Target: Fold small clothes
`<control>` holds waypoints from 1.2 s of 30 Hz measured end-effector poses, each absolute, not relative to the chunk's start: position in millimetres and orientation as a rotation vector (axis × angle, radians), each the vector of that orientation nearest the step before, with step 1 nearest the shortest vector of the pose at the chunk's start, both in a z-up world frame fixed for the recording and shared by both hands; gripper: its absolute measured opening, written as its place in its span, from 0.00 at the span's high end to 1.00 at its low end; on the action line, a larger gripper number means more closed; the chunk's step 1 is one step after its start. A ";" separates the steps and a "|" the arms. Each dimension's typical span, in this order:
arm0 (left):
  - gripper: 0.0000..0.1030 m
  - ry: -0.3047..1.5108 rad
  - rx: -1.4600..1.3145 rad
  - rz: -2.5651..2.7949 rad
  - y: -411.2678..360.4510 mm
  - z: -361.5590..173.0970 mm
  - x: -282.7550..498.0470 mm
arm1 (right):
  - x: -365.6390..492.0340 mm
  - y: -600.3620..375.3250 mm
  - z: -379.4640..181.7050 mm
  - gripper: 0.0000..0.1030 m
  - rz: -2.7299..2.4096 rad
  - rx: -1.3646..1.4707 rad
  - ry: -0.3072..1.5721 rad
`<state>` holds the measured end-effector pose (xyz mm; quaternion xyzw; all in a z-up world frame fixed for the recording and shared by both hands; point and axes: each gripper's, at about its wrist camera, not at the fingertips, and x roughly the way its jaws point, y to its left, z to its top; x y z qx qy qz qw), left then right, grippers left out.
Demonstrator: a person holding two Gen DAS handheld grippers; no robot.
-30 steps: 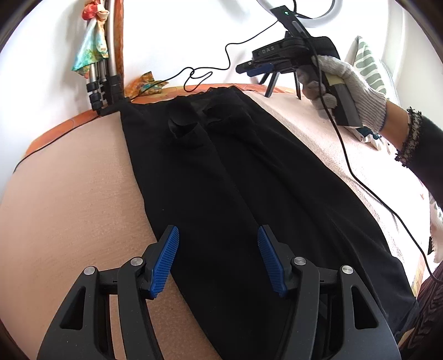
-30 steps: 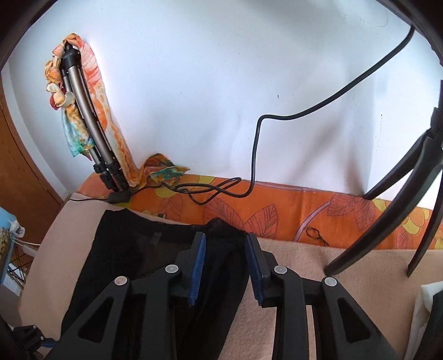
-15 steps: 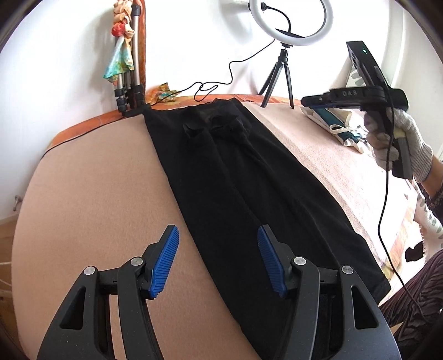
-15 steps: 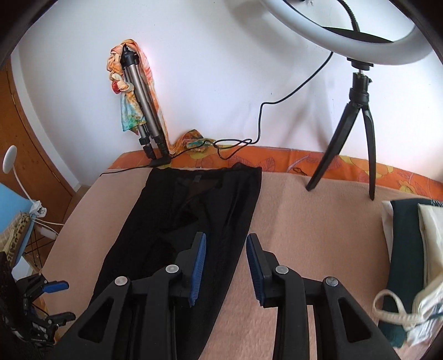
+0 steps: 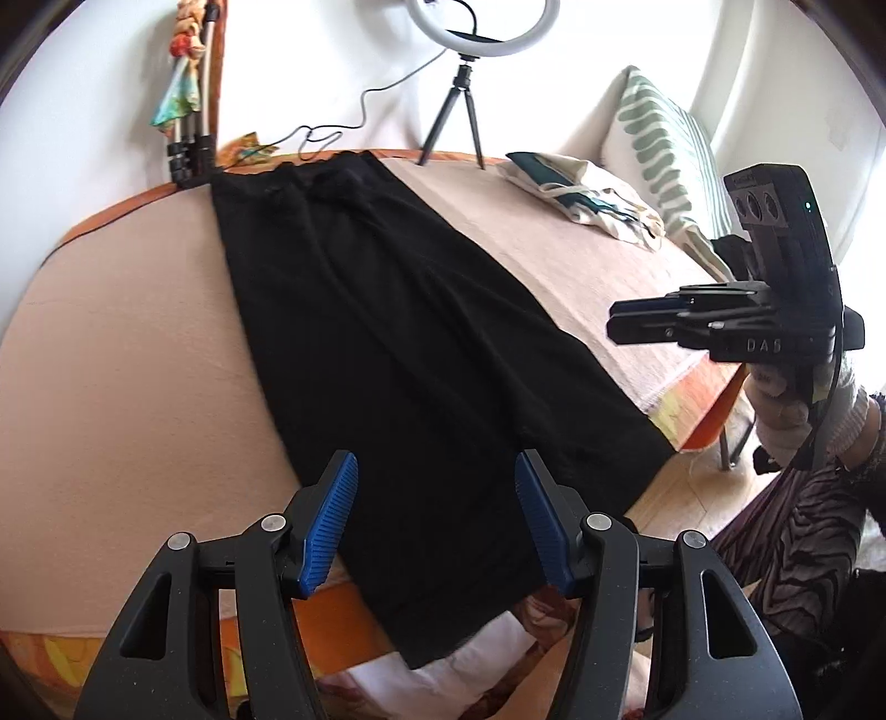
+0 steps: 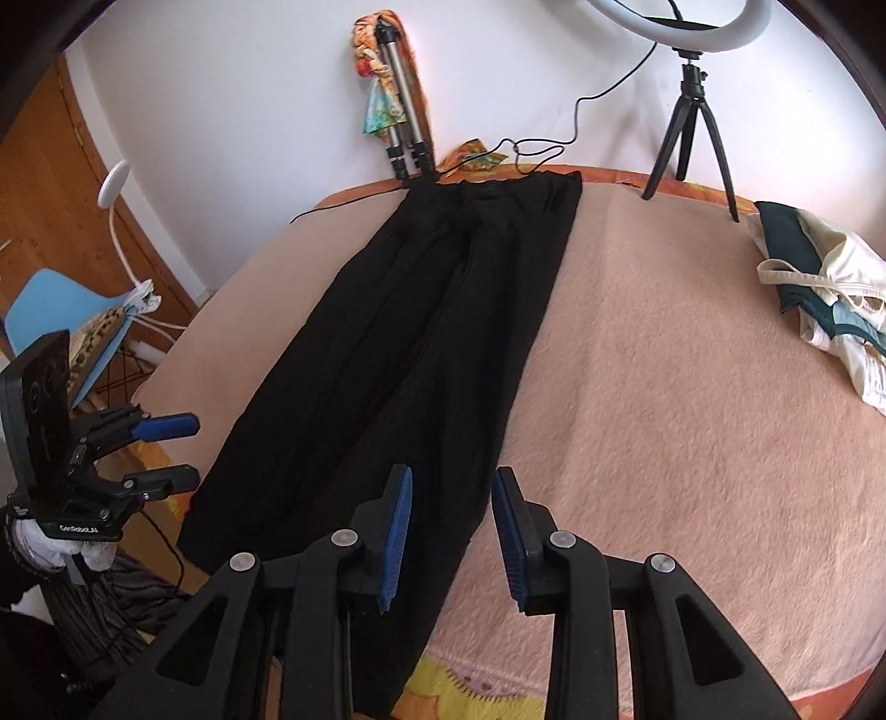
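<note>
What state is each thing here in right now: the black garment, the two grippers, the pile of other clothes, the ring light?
Black trousers: spread flat, unfolded, hem over the bed edge.
Left gripper: open, empty, above the hem.
Right gripper: open, empty, above the trousers' edge.
Clothes pile: loosely heaped, untouched.
Ring light: upright on its tripod; lit or not, unclear.

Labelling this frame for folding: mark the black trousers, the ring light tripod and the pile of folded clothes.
black trousers (image 6: 421,343): right wrist view, middle of the legs.
ring light tripod (image 6: 689,119): right wrist view, top of its legs.
pile of folded clothes (image 5: 581,191): left wrist view, cream top layer.
</note>
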<state>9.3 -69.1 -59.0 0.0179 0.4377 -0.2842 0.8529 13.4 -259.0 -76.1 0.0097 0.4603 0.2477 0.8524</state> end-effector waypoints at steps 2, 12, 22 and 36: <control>0.44 0.959 0.019 -0.648 -81.1 -65.6 9.1 | -4.2 -247.6 -78.9 0.70 0.524 -0.035 0.959; 0.76 1.021 -0.017 -0.706 -108.7 -86.2 12.9 | -24.7 -255.4 -108.5 0.68 0.458 -0.049 1.043; 0.96 0.992 -0.006 -0.735 -114.8 -87.2 0.3 | -28.4 -249.0 -116.1 0.94 0.505 -0.085 1.045; 0.76 0.940 0.058 -0.691 -84.7 -66.7 -26.5 | -33.9 -274.8 -110.8 0.67 0.528 0.045 1.067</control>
